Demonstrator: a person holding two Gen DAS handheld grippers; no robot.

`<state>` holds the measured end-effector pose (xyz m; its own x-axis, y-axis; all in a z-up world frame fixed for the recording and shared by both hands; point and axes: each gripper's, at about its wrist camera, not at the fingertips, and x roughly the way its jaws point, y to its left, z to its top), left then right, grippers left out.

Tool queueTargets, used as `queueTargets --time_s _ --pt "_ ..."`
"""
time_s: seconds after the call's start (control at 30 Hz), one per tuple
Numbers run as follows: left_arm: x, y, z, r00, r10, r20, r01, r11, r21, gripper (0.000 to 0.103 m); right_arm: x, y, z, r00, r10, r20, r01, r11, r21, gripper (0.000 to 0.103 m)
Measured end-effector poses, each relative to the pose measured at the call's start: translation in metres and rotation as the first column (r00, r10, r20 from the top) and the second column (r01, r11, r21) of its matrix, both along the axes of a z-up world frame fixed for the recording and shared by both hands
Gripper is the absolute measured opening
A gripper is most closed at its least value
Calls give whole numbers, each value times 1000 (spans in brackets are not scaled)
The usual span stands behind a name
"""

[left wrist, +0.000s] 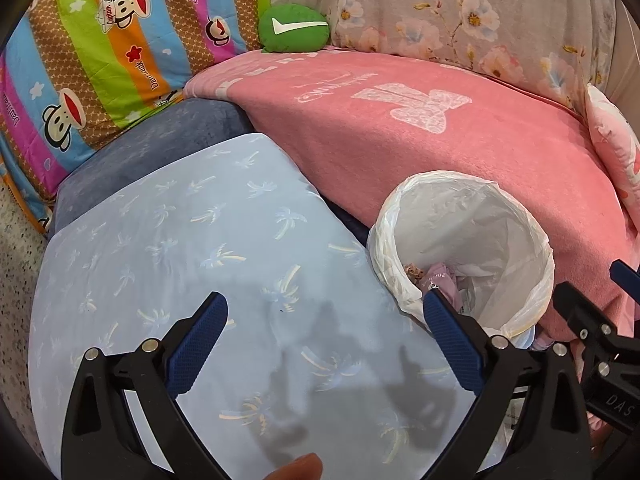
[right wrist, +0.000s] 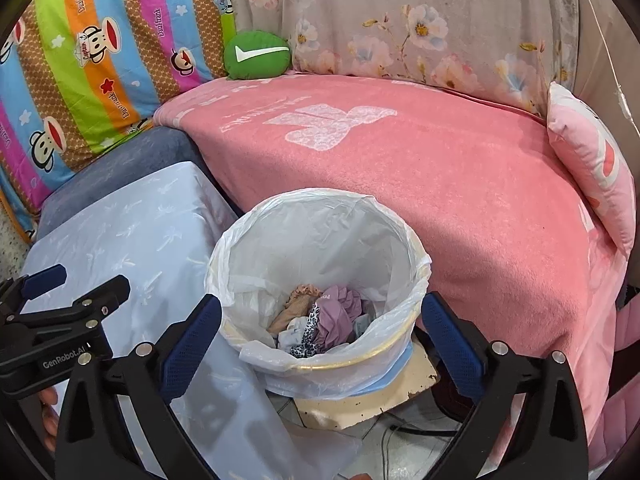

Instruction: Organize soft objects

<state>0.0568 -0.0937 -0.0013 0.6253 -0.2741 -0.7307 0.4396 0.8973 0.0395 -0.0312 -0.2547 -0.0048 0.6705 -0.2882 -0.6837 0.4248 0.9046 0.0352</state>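
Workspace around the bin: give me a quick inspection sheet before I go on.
Surface: pink blanket over the seat; light blue palm-print cloth on a blue cushion.
Job's things: crumpled soft items lie in the white-lined bin.
Clutter: green cushion with a white tick; pink pillow at the blanket's right end; beige board under the bin.
Grippers: left gripper open and empty over the blue cloth; right gripper open and empty at the bin.
Cables: dark cable on the floor below the bin; thin cord hanging at right.
Surroundings: striped monkey-print bedding, floral bedding.
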Motion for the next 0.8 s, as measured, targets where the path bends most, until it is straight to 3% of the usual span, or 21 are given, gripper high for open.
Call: queueTargets --time_s 0.8 --pt "-8 0 -6 1000 30 9 -30 999 17 95 -2 4 -10 1000 -3 -21 3 1000 -1 99"
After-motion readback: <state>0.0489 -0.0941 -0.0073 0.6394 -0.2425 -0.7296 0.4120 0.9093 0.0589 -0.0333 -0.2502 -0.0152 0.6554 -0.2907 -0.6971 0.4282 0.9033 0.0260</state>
